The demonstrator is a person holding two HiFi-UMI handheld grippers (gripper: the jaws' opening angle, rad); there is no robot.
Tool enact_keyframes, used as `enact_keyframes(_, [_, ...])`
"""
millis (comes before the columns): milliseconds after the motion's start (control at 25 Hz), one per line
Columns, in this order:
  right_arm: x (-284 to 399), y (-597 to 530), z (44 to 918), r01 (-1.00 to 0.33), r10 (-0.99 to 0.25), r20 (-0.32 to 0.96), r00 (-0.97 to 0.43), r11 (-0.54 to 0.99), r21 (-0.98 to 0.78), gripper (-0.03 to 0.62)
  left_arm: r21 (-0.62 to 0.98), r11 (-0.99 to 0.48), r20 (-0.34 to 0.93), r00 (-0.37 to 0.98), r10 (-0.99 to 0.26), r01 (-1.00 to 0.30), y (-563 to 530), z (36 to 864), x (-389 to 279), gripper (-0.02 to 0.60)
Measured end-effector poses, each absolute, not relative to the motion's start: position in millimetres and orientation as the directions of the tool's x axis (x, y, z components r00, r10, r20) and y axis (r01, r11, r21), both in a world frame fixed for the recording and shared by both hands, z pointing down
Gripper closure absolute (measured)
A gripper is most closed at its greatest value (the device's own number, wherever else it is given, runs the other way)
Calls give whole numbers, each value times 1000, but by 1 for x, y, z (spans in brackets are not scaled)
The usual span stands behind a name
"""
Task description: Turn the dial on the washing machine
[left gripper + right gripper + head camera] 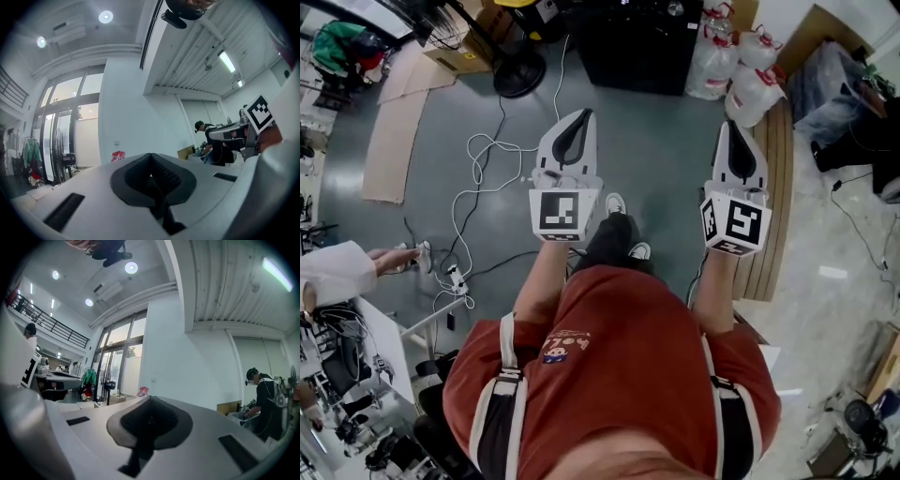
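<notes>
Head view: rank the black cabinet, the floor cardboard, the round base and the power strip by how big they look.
1. cabinet, though the frame's top cuts it off
2. cardboard
3. round base
4. power strip, by far the smallest

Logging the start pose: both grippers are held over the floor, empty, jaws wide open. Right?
No. Both gripper views show the jaws shut, not open: left gripper, right gripper. Both are empty, held over the floor.

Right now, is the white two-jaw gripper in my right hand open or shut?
Shut. In the right gripper view, the white two-jaw right gripper has its dark ribbed pads pressed together, with nothing between them.
</notes>
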State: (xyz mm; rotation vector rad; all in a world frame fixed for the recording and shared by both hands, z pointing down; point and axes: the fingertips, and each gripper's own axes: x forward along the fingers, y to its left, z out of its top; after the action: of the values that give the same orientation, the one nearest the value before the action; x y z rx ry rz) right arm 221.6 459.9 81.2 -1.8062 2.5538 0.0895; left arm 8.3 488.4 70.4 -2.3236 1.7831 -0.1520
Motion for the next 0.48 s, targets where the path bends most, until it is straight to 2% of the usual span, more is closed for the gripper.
enact_keyframes(480, [212, 398, 77, -943, -942, -55, -331, 328, 62, 583, -201, -227, -69, 245, -967, -953, 433, 74, -8, 572])
